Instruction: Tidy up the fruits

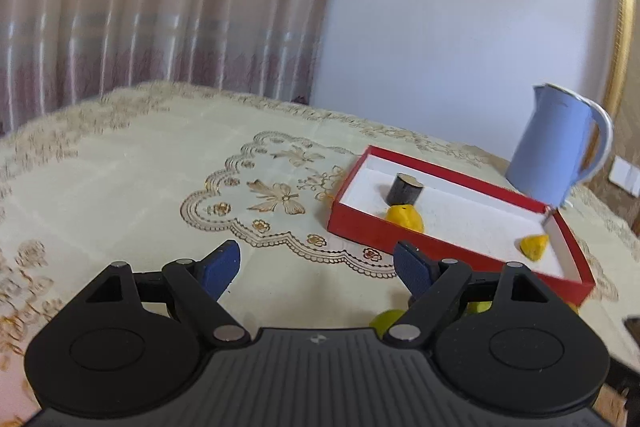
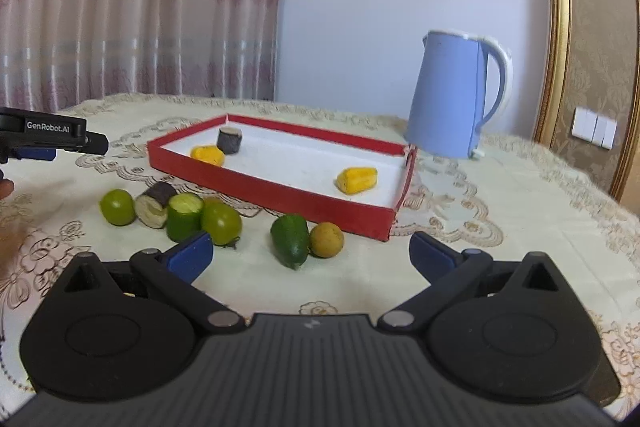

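A red box [image 2: 272,187] with a white inside holds a dark cylinder piece [image 2: 229,140] and two yellow pieces [image 2: 208,155] [image 2: 356,179]. In front of it on the tablecloth lie a green lime [image 2: 117,207], a dark roll piece [image 2: 154,209], a green cut piece [image 2: 184,217], a green tomato [image 2: 221,223], a dark green fruit [image 2: 290,239] and a brownish round fruit [image 2: 327,239]. My right gripper [image 2: 312,253] stands open just before these, holding nothing. My left gripper [image 1: 318,267] is open and holds nothing, left of the red box [image 1: 360,231]; a green fruit [image 1: 386,319] peeks from under it.
A blue kettle [image 2: 452,95] stands behind the box's right end. The left gripper's body [image 2: 52,135] and a bit of a hand [image 2: 4,189] show at the left edge of the right wrist view. Curtain and wall lie behind the table.
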`<state>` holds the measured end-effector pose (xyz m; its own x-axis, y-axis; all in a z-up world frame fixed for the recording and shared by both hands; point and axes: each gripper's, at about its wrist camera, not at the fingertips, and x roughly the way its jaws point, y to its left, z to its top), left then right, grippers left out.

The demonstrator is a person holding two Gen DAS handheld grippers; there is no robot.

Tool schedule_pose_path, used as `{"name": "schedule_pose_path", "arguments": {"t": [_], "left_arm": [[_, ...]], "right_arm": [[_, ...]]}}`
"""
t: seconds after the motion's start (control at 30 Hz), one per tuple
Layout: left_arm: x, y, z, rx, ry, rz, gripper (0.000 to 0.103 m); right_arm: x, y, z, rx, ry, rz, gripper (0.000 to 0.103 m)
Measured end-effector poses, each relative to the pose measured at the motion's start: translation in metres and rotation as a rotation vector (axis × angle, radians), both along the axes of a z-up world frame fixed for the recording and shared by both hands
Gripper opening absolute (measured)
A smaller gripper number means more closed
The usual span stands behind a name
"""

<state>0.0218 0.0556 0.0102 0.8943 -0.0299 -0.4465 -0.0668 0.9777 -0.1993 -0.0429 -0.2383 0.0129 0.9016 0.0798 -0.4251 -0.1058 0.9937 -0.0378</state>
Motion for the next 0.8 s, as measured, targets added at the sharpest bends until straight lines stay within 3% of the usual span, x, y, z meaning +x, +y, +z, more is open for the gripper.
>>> {"name": "schedule_pose_path", "arguments": {"t": [0.07, 0.27, 0.33, 0.47, 0.57, 0.7, 0.8], "left_arm": [[0.005, 0.003, -0.006, -0.03, 0.01, 0.019, 0.084], [0.013, 0.014, -0.018, -0.112, 0.027, -0.007, 0.084], [0.015, 0.013, -0.02, -0.109, 0.039, -0.005, 0.084], [0.021, 0.009, -0.024, -0.1, 0.085, -0.014, 0.085], [0.018, 0.008, -0.024, -0.098, 0.068, -0.018, 0.086], [0.018, 0.005, -0.024, -0.075, 0.071, -0.017, 0.086], [0.018, 0.004, -0.024, -0.077, 0.074, -0.021, 0.086]], "right_arm": [[0.01, -0.002, 0.0, 0.024, 0.043, 0.01, 0.103], [0.02, 0.002, -0.009, 0.0, 0.017, 0.075, 0.103], [0.027, 0.001, -0.011, 0.017, 0.054, 0.115, 0.103], [0.027, -0.001, -0.009, -0.029, 0.019, 0.114, 0.103], [0.026, -0.003, -0.008, -0.107, -0.001, 0.072, 0.095], [0.03, -0.006, -0.008, -0.13, 0.006, 0.088, 0.082], [0.032, -0.012, -0.004, -0.151, -0.022, 0.052, 0.078]]}}
